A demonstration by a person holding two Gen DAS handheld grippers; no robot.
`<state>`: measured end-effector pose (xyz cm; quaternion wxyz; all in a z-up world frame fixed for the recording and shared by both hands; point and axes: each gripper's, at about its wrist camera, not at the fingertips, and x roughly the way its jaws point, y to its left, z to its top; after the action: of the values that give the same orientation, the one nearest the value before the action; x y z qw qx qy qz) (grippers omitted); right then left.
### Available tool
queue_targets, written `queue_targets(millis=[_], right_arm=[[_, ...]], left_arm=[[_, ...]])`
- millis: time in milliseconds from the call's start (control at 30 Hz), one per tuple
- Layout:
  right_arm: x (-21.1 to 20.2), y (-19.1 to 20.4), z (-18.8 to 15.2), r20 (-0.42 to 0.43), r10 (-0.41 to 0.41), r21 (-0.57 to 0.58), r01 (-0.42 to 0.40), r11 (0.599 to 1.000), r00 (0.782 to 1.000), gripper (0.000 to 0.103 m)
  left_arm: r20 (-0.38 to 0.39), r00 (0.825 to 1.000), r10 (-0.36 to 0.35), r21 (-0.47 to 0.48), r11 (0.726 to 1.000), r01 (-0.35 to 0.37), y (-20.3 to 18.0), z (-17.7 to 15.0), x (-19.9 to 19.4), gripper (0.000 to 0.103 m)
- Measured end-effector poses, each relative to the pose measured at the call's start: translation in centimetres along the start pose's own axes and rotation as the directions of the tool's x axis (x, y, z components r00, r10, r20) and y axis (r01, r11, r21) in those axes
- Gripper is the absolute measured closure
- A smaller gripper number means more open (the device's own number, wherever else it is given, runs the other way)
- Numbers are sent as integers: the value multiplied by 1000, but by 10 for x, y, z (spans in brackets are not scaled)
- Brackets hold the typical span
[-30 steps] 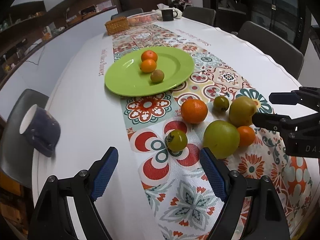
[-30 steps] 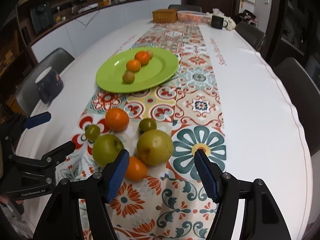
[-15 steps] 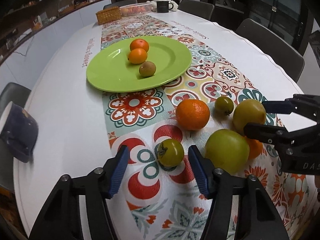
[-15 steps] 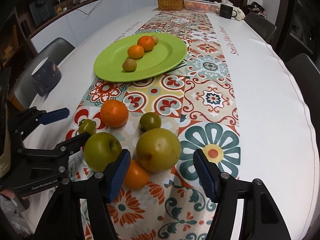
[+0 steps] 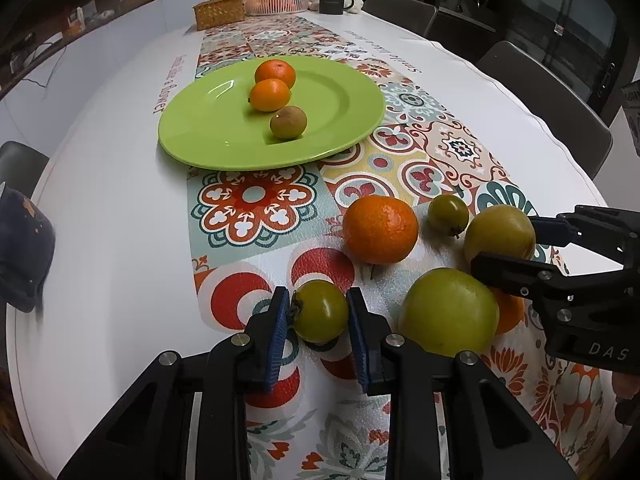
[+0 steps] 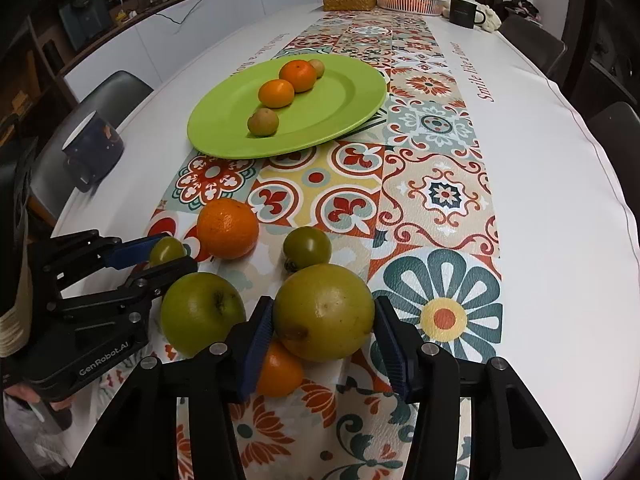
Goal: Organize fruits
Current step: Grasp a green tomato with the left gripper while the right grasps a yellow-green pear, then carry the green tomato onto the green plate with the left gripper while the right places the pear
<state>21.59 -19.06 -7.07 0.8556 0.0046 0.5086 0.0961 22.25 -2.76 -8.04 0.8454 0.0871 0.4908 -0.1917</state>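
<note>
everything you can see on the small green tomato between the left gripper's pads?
The tomato is small, round, smooth and olive-green, with a dark dried calyx turned toward the left pad. It sits on the patterned runner, apart from the orange and apple. The left hand-held gripper brackets it, both blue pads at or near its sides; firm contact is unclear.

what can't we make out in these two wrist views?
- Small orange: mostly behind the yellow-green fruit and right gripper, both views.
- Fourth plate fruit: right view only; an orange hides it in the left.
- Blue cup: blurred, cut by the left edge.
- Contact of either gripper's pads: unclear, left gripper included.
</note>
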Motion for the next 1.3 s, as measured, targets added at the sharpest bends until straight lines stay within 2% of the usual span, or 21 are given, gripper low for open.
queue_targets(millis=[367,700,1067,1300], right_arm=[[-6,-2,-3,31,6,6,-6,1000,999,53],[-39,-2,4,125,16,-6,-15,1000,992,53],[-77,3,45,257,39,-50,-27,998,966,53],[-77,5,84,296,52,-69,-33,997,954,53]], left_arm=[[41,999,28,-29,999,-27,-4,1,-25,74],[120,991,52,-50,998,-47,-12,8,-62,75],[216,971,98,-87,993,-81,-3,46,-93,75],[230,966,121,-109,989,-98,12,75,-87,75]])
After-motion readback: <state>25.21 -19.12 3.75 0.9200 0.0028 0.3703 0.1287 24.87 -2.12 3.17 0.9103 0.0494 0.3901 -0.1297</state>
